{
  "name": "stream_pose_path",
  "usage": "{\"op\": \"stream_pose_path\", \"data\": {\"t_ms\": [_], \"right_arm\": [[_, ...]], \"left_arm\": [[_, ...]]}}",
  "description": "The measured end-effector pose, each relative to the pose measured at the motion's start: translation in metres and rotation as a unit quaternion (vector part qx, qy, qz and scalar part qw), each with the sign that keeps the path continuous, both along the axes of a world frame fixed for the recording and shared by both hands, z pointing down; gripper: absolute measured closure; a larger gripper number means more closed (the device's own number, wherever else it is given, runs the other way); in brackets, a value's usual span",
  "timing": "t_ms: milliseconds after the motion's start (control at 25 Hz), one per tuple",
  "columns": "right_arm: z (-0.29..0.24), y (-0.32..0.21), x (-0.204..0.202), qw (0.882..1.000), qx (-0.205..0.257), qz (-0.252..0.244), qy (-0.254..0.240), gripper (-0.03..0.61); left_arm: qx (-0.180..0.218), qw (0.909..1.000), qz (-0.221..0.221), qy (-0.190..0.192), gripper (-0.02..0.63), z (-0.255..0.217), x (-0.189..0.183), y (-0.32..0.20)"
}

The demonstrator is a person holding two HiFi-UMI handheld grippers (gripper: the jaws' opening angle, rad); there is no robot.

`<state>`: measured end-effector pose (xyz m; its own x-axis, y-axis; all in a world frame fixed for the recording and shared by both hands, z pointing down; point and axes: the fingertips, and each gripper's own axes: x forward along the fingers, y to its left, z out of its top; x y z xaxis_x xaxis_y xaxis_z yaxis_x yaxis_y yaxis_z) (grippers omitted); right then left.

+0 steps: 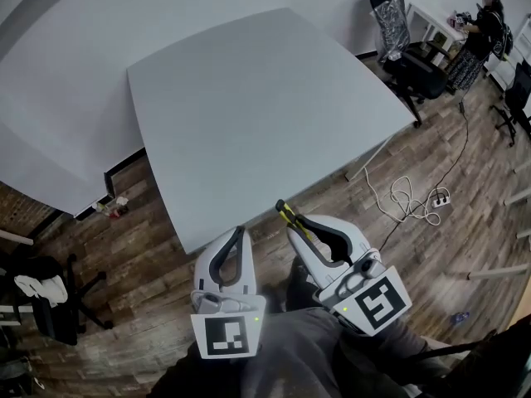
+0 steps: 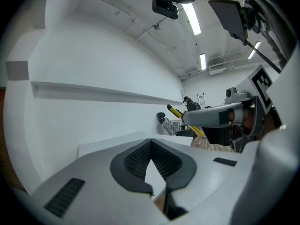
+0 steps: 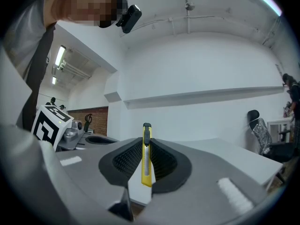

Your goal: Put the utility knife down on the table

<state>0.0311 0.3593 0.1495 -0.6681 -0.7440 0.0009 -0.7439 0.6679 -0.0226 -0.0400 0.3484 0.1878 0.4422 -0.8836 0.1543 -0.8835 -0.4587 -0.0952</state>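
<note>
Utility knife (image 3: pixel 146 156), yellow with a dark tip, is sitting upright and edge-on between the jaws of the right gripper (image 3: pixel 146 144), which I am holding clamped on its body. It is not lying on the table (image 1: pixel 249 114).

At the far left of the head view, a dark chair (image 1: pixel 41 301) with a pale cloth on it is standing on the wooden floor (image 1: pixel 124 255), beside a second white tabletop (image 1: pixel 50 73).

Nearer the middle, the left gripper (image 1: pixel 241 230) is hovering at the near edge of the bare table. Its own view shows its jaws meeting at the tips with nothing between them (image 2: pixel 150 144).

Just to its right, the right gripper (image 1: pixel 297 220) is pointing toward the same near edge. The knife (image 1: pixel 288 214) is sticking out past the jaws, its tip just short of the table's edge. From the left gripper's side, the knife (image 2: pixel 174 111) is showing as a slanted yellow bar held in the air.

Farther right, a white cable (image 1: pixel 406 197) is coiling across the floor to a power strip (image 1: pixel 438 198). At the far right, a black office chair (image 1: pixel 411 60) is standing off the table's corner, and a person (image 1: pixel 483 31) is standing at a desk.
</note>
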Motion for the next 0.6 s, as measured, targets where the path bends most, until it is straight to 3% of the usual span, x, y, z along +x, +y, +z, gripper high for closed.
{"op": "stream_pose_path", "data": {"t_ms": [280, 600], "right_arm": [[0.022, -0.045, 0.017, 1.0, -0.029, -0.003, -0.008, 0.528], [0.034, -0.117, 0.055, 0.998, -0.049, -0.028, -0.025, 0.528]], "left_arm": [[-0.011, 0.9998, -0.008, -0.012, 0.614, 0.012, 0.014, -0.043], [-0.035, 0.9978, -0.048, -0.029, 0.614, 0.023, 0.043, -0.109]]}}
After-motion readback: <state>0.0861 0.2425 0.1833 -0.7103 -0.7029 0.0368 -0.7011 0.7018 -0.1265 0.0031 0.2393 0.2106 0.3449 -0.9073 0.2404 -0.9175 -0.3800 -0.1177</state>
